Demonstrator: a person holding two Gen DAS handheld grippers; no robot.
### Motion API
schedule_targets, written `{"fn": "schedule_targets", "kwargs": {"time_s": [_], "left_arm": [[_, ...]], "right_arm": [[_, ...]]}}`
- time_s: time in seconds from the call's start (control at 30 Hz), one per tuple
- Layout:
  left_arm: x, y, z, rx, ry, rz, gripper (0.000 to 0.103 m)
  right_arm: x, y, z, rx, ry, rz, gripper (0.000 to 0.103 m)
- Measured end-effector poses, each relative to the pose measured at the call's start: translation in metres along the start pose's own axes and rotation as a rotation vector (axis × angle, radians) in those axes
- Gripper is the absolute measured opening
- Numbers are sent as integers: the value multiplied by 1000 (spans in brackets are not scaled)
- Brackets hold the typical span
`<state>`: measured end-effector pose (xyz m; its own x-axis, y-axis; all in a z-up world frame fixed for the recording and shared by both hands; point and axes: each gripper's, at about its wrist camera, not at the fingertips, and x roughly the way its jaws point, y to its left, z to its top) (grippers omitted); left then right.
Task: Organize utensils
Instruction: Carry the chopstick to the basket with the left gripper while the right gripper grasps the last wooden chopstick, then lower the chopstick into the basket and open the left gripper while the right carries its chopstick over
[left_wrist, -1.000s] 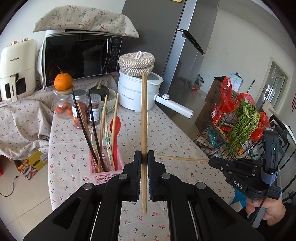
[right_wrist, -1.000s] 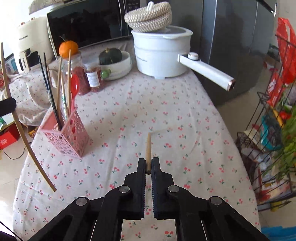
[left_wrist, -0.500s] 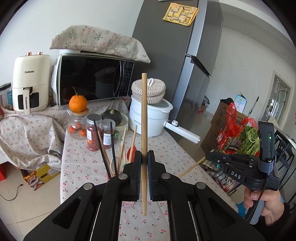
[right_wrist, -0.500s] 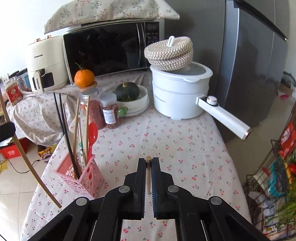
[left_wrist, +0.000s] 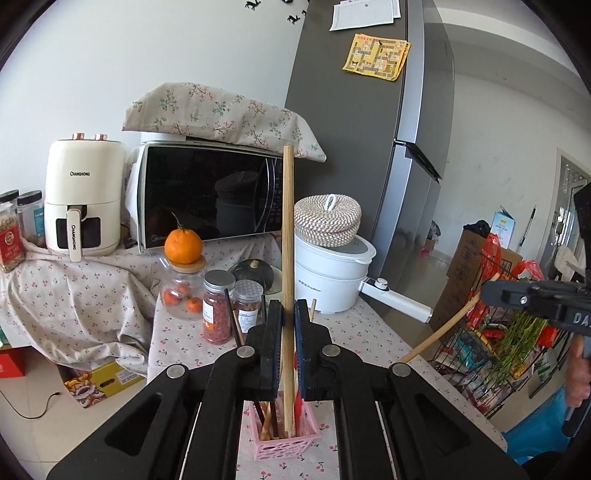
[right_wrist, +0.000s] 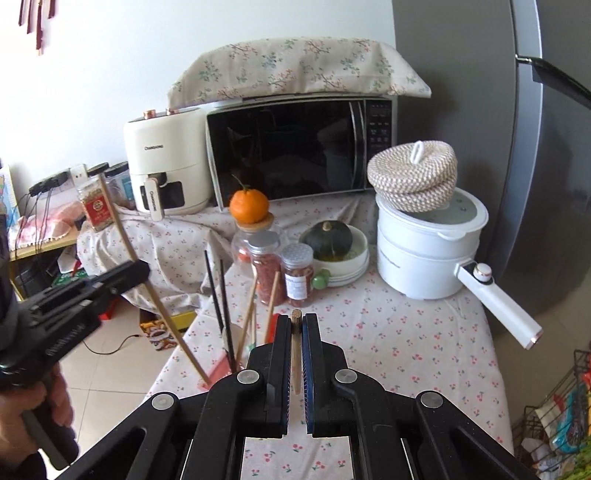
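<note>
The left tongs (left_wrist: 287, 325) are nearly closed on a round wooden chopstick (left_wrist: 287, 236), upright, its lower end inside the pink perforated basket (left_wrist: 284, 445). The right tongs (right_wrist: 295, 328) pinch a second chopstick (right_wrist: 296, 350) end-on above the bench (right_wrist: 406, 354), right of that basket; only the left view shows its length.

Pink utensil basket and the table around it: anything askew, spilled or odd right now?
Nothing spilled. The pink basket stands upright with utensils in it. Each tongs holds a single wooden chopstick: left tongs over the basket, chopstick upright; right tongs. One quirk: an orange balanced on a jar lid.
</note>
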<state>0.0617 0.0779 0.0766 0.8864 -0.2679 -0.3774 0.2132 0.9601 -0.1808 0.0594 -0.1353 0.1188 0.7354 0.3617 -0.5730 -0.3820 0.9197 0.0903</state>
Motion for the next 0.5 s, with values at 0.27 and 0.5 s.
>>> {"fn": "schedule_targets", "kwargs": {"time_s": [0.27, 0.5], "left_arm": [[54, 6, -23, 24, 107, 20, 7], [52, 19, -28, -81, 173, 9, 37]], "right_arm": [[-7, 10, 15, 12, 6, 84, 3], [16, 12, 21, 53, 74, 137, 3]]}}
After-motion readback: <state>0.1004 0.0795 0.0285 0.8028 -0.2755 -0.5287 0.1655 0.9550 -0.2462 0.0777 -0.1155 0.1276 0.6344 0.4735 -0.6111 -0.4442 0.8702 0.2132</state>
